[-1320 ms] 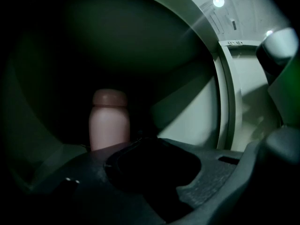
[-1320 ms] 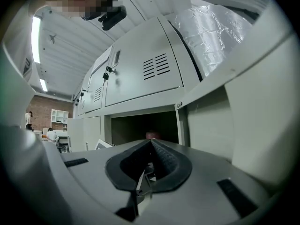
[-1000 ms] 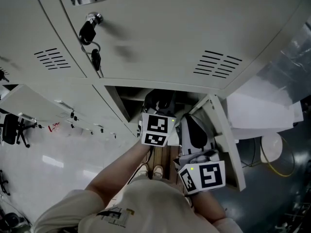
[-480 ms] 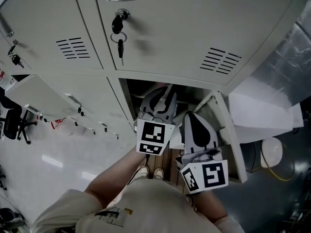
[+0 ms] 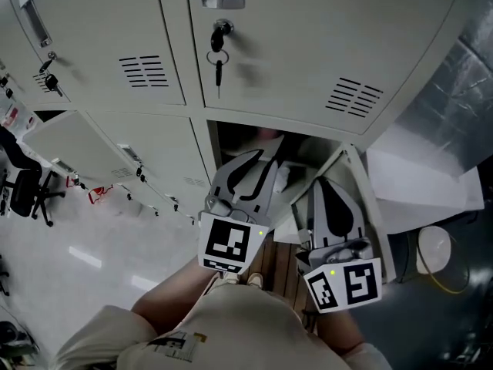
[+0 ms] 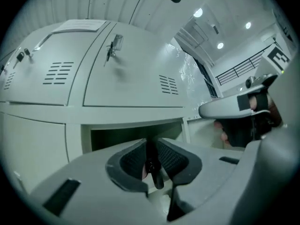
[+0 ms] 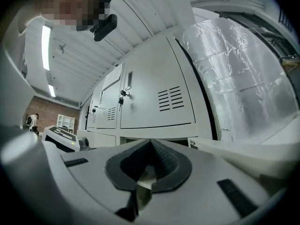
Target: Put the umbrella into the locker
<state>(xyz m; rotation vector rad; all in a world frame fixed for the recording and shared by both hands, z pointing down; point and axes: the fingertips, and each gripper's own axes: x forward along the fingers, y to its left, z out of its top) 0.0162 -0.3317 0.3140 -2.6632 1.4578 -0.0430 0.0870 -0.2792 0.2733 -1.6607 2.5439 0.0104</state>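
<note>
Both grippers sit just outside the open locker (image 5: 235, 141). Left gripper (image 5: 258, 164) is pinched on a thin dark strap (image 6: 152, 165); right gripper (image 5: 330, 187) is closed and empty. Umbrella is probably the pink bit (image 5: 266, 135) inside, dead ahead of the left.

Black office chair (image 5: 25, 193), silver foil (image 5: 461, 83)

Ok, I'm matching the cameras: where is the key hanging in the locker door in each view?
Head view: key top centre, under the lock.
Left gripper view: upper left of centre.
Right gripper view: left of centre.
Shared landmark: that door's vent slots.
</note>
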